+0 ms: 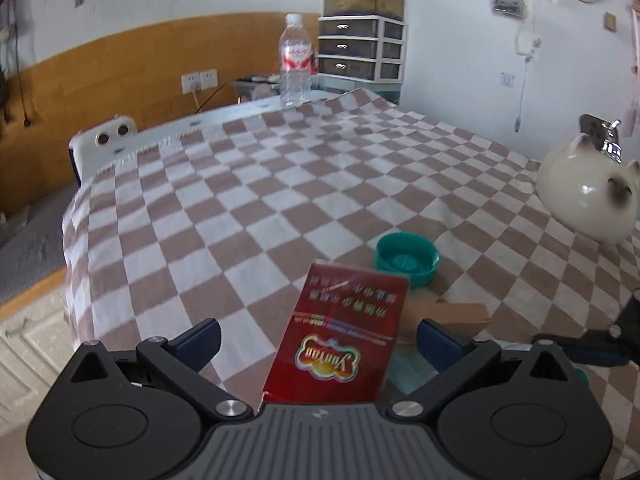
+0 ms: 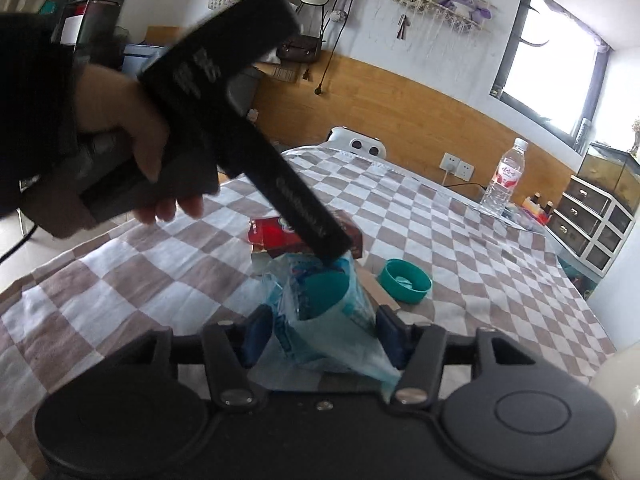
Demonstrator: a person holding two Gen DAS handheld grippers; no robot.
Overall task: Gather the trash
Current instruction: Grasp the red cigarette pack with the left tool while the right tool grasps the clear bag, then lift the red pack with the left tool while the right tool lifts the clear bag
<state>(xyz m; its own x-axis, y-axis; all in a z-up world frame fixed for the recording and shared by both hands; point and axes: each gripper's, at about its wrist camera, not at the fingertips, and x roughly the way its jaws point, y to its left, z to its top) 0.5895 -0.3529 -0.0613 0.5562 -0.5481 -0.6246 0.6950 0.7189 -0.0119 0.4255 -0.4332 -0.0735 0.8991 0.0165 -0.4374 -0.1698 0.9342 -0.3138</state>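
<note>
- The left hand-held gripper (image 1: 319,338) is seen with its fingers wide apart, a red cigarette pack (image 1: 336,336) lying between them, touched by neither pad.
- The pack rests on the checked cloth of the table (image 1: 224,200), near the front edge.
- Just beyond the pack, a teal lid (image 1: 406,258) is seen lying open side up on the cloth.
- A strip of brown cardboard (image 1: 448,316) is seen beside the pack, to its right.
- From the right wrist view, the right hand-held gripper (image 2: 322,334) is seen closed against a crumpled pale-blue plastic bag (image 2: 320,320), the pads pressed on both its sides.
- A teal cup-like thing (image 2: 324,288) is glimpsed inside the bag.
- The left hand (image 2: 132,140) is seen gripping its tool's handle above the pack.
- At the far edge a water bottle (image 1: 295,60) stands upright.
- On the right a white cat-shaped dispenser (image 1: 588,192) sits on the cloth.
</note>
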